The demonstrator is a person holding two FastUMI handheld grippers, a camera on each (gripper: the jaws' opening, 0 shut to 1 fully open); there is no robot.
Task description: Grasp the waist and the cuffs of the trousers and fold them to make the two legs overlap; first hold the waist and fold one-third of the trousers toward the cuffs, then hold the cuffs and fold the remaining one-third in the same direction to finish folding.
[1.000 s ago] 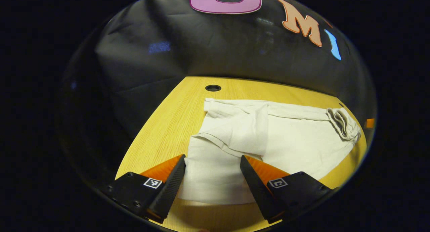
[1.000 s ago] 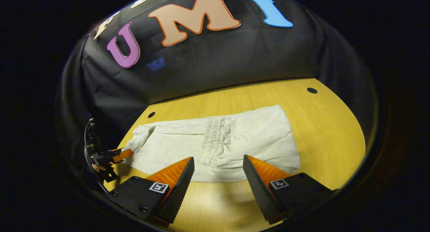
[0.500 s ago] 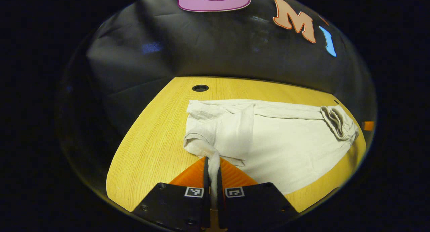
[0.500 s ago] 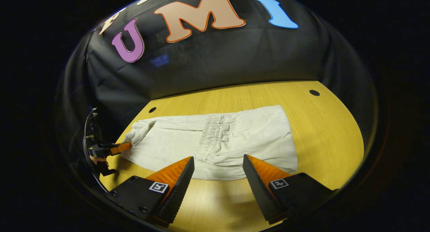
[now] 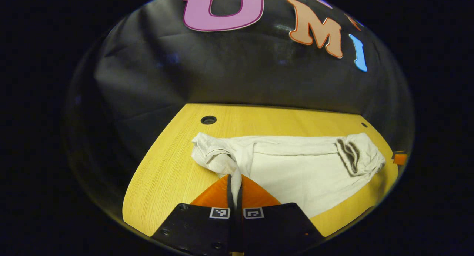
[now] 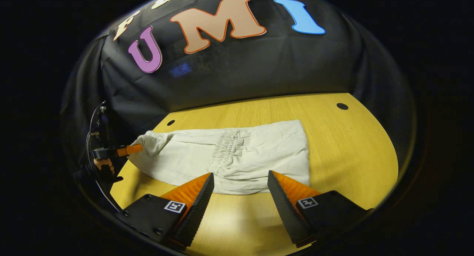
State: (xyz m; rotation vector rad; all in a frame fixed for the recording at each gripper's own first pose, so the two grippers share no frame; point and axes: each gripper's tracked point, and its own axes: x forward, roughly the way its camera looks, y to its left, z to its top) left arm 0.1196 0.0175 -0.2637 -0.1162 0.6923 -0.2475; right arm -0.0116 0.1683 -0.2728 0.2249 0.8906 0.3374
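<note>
pale trousers (image 6: 237, 156) lie crumpled on the tabletop (image 6: 351, 145), left claw (image 5: 234, 182) pinching a cuff corner, right claw (image 6: 240, 183) spread wide apart.

From my left gripper (image 5: 234, 180) view, the pinched bit of the trousers (image 5: 296, 170) vanishes between my closed fingers, so I cannot tell how much cloth sits inside. My gripper's body covers the near edge of the table (image 5: 166, 182) and the trouser cloth beneath it. At the right rim a small orange piece (image 5: 400, 158) is cut off; I cannot tell what it is. In the right gripper view, my left gripper (image 6: 129, 150) looks tiny at the dark left edge, and the hand (image 6: 103, 164) holding it is barely discernible.
</note>
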